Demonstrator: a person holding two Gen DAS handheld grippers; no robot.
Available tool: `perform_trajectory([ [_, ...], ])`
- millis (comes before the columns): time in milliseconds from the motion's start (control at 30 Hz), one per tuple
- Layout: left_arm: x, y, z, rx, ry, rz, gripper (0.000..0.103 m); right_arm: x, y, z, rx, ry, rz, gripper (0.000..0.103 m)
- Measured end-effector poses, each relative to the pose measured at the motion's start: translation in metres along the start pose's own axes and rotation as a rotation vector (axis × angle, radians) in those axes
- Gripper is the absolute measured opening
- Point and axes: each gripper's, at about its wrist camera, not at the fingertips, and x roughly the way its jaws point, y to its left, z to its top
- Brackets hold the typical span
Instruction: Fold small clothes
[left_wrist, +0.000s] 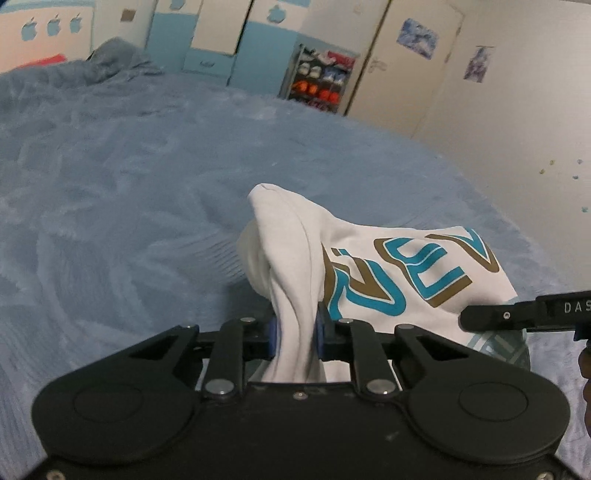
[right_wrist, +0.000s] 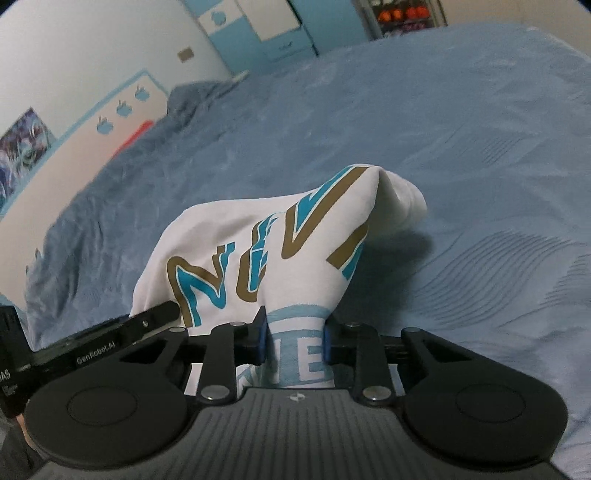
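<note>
Nearest you, your left gripper (left_wrist: 295, 332) has its 2 fingers closed on a bunched rope of white cloth, and your right gripper (right_wrist: 293, 336) has its fingers pinched, a little wider apart, on a band of the same garment carrying pale blue letters. The garment is a small white shirt (left_wrist: 388, 266) with teal and gold lettering, held up between the 2 grippers and sagging toward the blue bedspread (left_wrist: 129, 184); whether its far end rests on the bed or hangs just above it, I cannot tell.

The risk, as I judge it, lies in the uneven grips. Your left fingers hold a twisted bundle, so several layers may be caught together; if you lay it down like that, the fold will come out lumpy or skewed. Pull the 2 grippers apart too hard and the thinner right-hand pinch could slip off. The grippers also sit close together, so a careless swing could knock one against the other.

Only the left view shows the twist running up into a rounded hump, and the right gripper's finger lying against the shirt's near edge. Only the right view shows the pale lettered band in the pinch and the shirt's far tip (right_wrist: 402, 199) casting a shadow. Farther off, the left view alone shows a shoe rack (left_wrist: 321, 77) by the wardrobe.
</note>
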Motion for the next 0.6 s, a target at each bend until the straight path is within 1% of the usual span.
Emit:
perform_trajectory([
  [100, -0.004, -0.032, 0.003, 0.071, -0.027, -0.009, 0.016, -0.023, -0.011, 0.004, -0.003, -0.033, -0.012, 0.03],
  [167, -0.003, -0.052, 0.004, 0.095, -0.03, -0.027, 0.016, -0.036, -0.021, 0.005, 0.005, -0.05, -0.025, 0.03],
  [367, 0.006, -0.107, 0.014, 0.118, -0.021, -0.083, 0.016, -0.076, -0.058, 0.009, 0.037, -0.088, -0.072, 0.03],
  [433, 0.008, -0.127, 0.018, 0.126, -0.03, -0.102, 0.016, -0.087, -0.063, 0.014, 0.032, -0.109, -0.089, 0.03],
  [500, 0.012, -0.147, 0.025, 0.124, -0.049, -0.127, 0.016, -0.099, -0.068, 0.024, 0.022, -0.144, -0.102, 0.03],
  [600, 0.021, -0.167, 0.036, 0.121, -0.071, -0.159, 0.016, -0.115, -0.079, 0.033, 0.044, -0.205, -0.112, 0.03],
])
